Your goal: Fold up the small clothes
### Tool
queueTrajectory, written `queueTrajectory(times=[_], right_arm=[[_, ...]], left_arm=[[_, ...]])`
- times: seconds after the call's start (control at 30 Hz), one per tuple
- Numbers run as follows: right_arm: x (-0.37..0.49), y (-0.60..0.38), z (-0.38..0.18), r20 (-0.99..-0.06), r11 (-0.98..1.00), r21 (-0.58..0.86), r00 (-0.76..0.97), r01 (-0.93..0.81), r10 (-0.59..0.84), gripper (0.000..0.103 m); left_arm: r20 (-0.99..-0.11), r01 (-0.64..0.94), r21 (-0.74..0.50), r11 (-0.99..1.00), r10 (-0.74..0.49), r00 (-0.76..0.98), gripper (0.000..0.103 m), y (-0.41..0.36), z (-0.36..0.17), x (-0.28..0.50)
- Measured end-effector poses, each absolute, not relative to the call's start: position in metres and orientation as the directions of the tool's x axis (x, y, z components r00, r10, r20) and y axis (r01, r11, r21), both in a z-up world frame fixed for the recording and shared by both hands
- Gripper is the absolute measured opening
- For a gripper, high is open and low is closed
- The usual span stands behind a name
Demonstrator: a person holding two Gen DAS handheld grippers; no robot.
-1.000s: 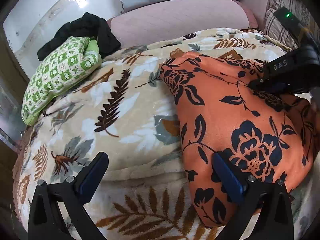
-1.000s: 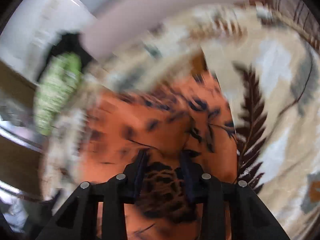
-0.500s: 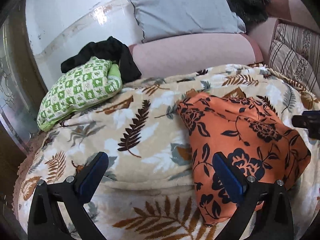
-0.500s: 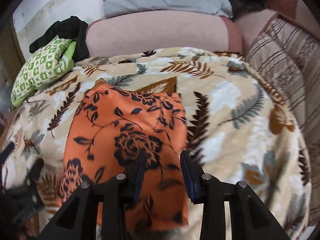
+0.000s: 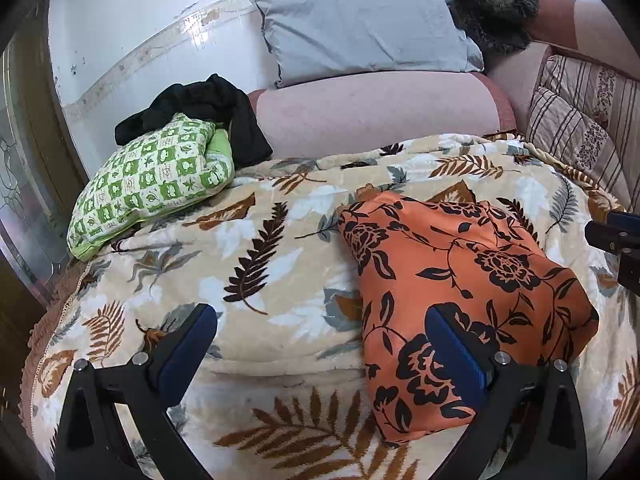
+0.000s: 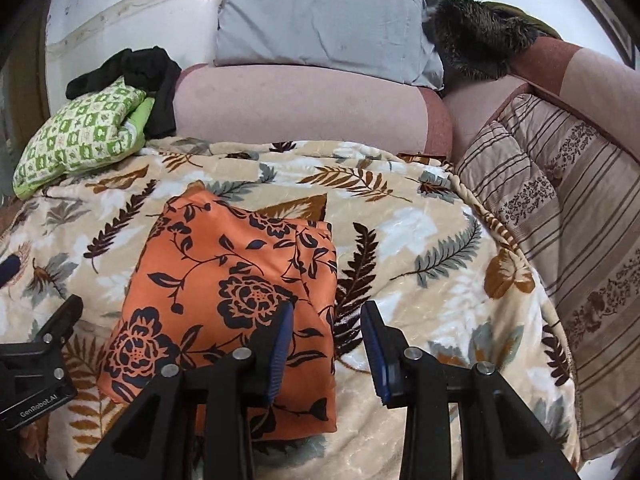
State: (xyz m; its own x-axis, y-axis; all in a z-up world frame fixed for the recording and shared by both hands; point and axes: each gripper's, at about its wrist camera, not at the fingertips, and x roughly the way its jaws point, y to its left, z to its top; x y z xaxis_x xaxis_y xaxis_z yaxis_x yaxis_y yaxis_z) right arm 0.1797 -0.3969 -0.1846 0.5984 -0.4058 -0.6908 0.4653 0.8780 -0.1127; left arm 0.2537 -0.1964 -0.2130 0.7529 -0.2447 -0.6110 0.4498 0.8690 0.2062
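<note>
An orange garment with black flowers (image 5: 460,292) lies folded into a rectangle on the leaf-patterned blanket (image 5: 256,248); it also shows in the right wrist view (image 6: 236,292). My left gripper (image 5: 320,344) is wide open and empty, held above the blanket at the garment's near left edge. My right gripper (image 6: 326,344) is open and empty, held above the garment's near right corner. Neither touches the cloth. The right gripper's tip shows at the right edge of the left wrist view (image 5: 616,236).
A green checked folded cloth (image 5: 148,184) and a black garment (image 5: 200,108) lie at the back left. A grey pillow (image 5: 360,28) rests on the pink sofa back (image 5: 376,112). Striped cushions (image 6: 560,208) line the right side. A dark furry item (image 6: 476,48) sits back right.
My right gripper let go of the orange garment, opened and pulled back toward me. My left gripper also drew back and rose. The garment now lies flat and folded.
</note>
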Motion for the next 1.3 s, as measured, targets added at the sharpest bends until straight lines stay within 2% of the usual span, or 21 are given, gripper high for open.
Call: queueTrajectory(times=[0.17, 0.6, 0.63, 0.67, 0.7, 0.77, 0.9, 1.0, 1.2, 1.3], right_arm=[[0.181, -0.402, -0.190, -0.686, 0.873, -0.121, 0.596, 0.473, -0.418, 0.039], [0.177, -0.415, -0.197, -0.689, 0.876, -0.094, 0.605, 0.473, -0.401, 0.039], [0.177, -0.418, -0.198, -0.691, 0.882, -0.072, 0.614, 0.465, -0.380, 0.041], [0.177, -0.423, -0.199, -0.699, 0.890, -0.029, 0.627, 0.455, -0.343, 0.061], [0.177, -0.430, -0.202, -0.707, 0.893, 0.015, 0.636, 0.451, -0.309, 0.069], [0.174, -0.443, -0.210, -0.702, 0.887, 0.108, 0.666, 0.450, -0.253, 0.070], [0.179, -0.450, -0.218, -0.716, 0.887, 0.086, 0.647, 0.454, -0.262, 0.070], [0.179, -0.459, -0.224, -0.729, 0.886, 0.170, 0.660, 0.431, -0.182, 0.070], [0.189, -0.502, -0.258, -0.738, 0.776, 0.478, 0.668, 0.412, 0.100, 0.070], [0.199, -0.518, -0.288, -0.709, 0.667, 0.622, 0.658, 0.411, 0.256, 0.070]], left_arm=[[-0.639, 0.455, 0.195, 0.869, -0.240, 0.731, 0.103, -0.200, -0.220, 0.257], [-0.726, 0.484, 0.072, 0.872, -0.286, 0.625, 0.103, -0.229, -0.221, 0.280], [-0.733, 0.485, 0.063, 0.872, -0.289, 0.615, 0.103, -0.228, -0.223, 0.283], [-0.743, 0.488, 0.048, 0.872, -0.295, 0.601, 0.103, -0.226, -0.226, 0.287], [-0.756, 0.487, 0.027, 0.873, -0.301, 0.581, 0.103, -0.222, -0.230, 0.292], [-0.771, 0.482, -0.006, 0.876, -0.311, 0.556, 0.103, -0.216, -0.234, 0.298], [-0.789, 0.505, -0.046, 0.862, -0.342, 0.511, 0.103, -0.213, -0.238, 0.305], [-0.809, 0.554, -0.111, 0.825, -0.399, 0.431, 0.103, -0.214, -0.243, 0.312], [-0.843, 0.595, -0.269, 0.757, -0.484, 0.234, 0.103, -0.218, -0.276, 0.331], [-0.824, 0.585, -0.367, 0.723, -0.545, 0.157, 0.100, -0.218, -0.287, 0.337]])
